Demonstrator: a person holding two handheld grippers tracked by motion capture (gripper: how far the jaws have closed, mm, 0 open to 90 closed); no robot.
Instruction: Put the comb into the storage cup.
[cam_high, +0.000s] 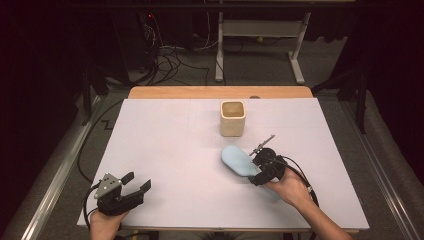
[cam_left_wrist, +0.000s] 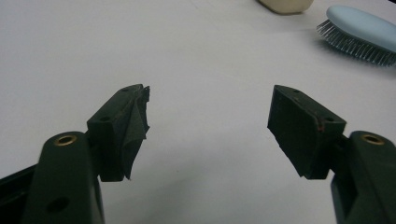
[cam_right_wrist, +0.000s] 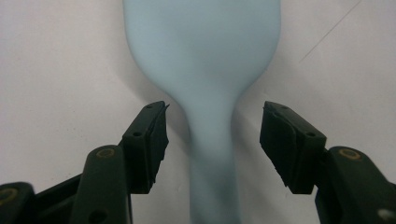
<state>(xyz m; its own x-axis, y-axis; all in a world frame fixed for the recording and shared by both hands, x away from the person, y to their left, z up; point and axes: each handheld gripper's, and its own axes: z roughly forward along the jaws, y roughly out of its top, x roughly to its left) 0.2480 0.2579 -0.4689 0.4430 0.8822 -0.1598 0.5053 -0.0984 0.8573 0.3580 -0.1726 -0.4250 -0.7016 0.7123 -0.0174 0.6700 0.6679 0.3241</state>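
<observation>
A light blue hairbrush (cam_high: 238, 160) lies bristles down on the white table, its handle pointing toward the person. My right gripper (cam_high: 257, 170) stands open astride that handle; in the right gripper view the handle (cam_right_wrist: 211, 154) runs between the two pads with a gap on each side, touched by neither. The brush head (cam_right_wrist: 201, 42) spreads out beyond the jaws. My left gripper (cam_high: 139, 182) rests open at the near left corner of the table, nothing between its pads (cam_left_wrist: 128, 128). From there the brush (cam_left_wrist: 362, 32) shows at the upper right, bristles facing the table.
A cream square cup (cam_high: 233, 118) stands upright beyond the brush, near the table's middle back. The white sheet (cam_high: 170, 145) covers a wooden table whose far edge shows behind it. Cables and a desk frame lie on the floor beyond.
</observation>
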